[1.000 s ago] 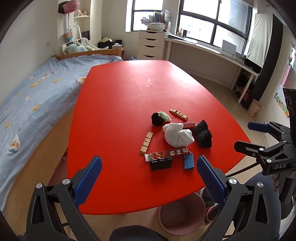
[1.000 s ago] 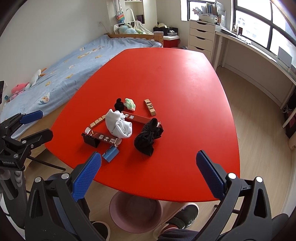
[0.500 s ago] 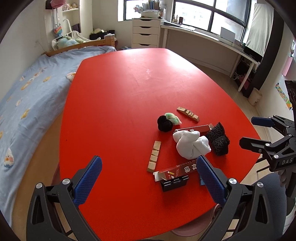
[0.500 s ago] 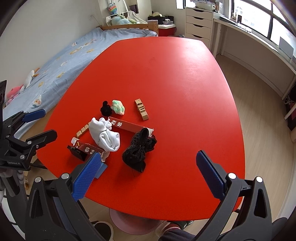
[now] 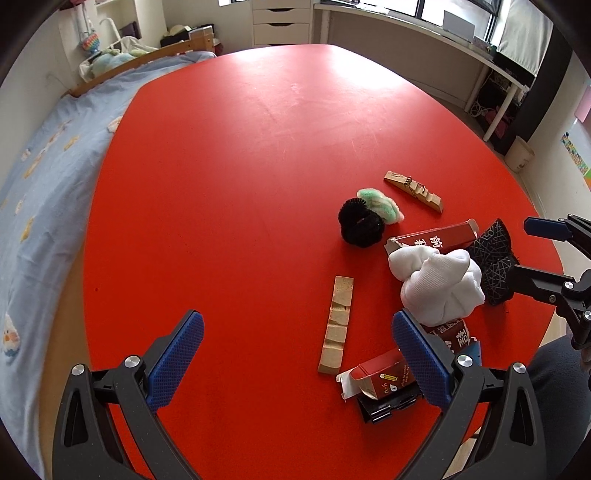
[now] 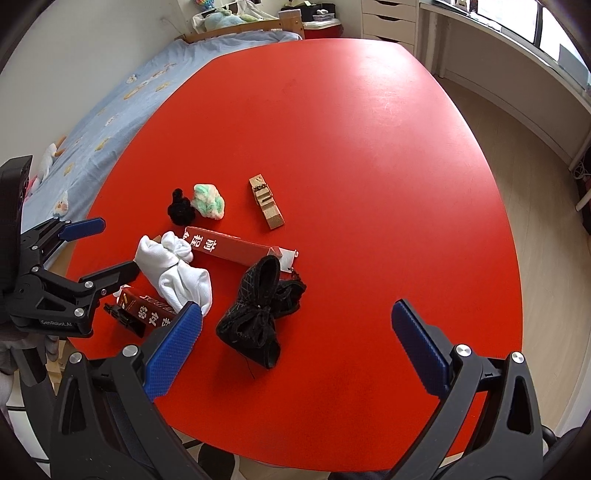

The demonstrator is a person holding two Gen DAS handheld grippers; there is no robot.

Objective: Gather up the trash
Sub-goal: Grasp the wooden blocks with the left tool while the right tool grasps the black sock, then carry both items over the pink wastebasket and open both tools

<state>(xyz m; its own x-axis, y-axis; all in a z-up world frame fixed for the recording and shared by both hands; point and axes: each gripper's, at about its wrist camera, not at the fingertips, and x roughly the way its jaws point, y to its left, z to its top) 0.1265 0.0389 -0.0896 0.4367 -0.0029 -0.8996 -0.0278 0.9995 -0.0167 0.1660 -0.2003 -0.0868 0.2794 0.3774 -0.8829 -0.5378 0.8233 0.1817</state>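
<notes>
Your left gripper (image 5: 295, 354) has its blue-padded fingers spread wide with nothing between them, hovering over the near edge of the glossy red oval table (image 5: 236, 155). Its right finger pad (image 5: 419, 354) overlaps the dark red cardboard carton with an open flap (image 5: 384, 374), which lies on a small black clip-like piece (image 5: 384, 410). Your right gripper (image 6: 295, 347) is likewise released and empty, over bare table beside the crumpled black patterned sock (image 6: 262, 306).

The trash sits clustered toward the table's near edge: a balled white sock (image 5: 436, 284) touching a long dark red box with white characters (image 5: 436, 236), a black fuzzy scrunchie (image 5: 358, 225) against a green-and-white fuzzy scrunchie (image 5: 380, 203), a notched wooden clip (image 5: 413, 188) further in, and a segmented flat wooden strip (image 5: 338, 323) lying apart on the left.

A bed with a pale blue patterned cover (image 5: 40, 177) runs along the table's left edge; a white drawer unit (image 5: 280, 26) and long white desk (image 5: 424, 40) stand at the far wall.
</notes>
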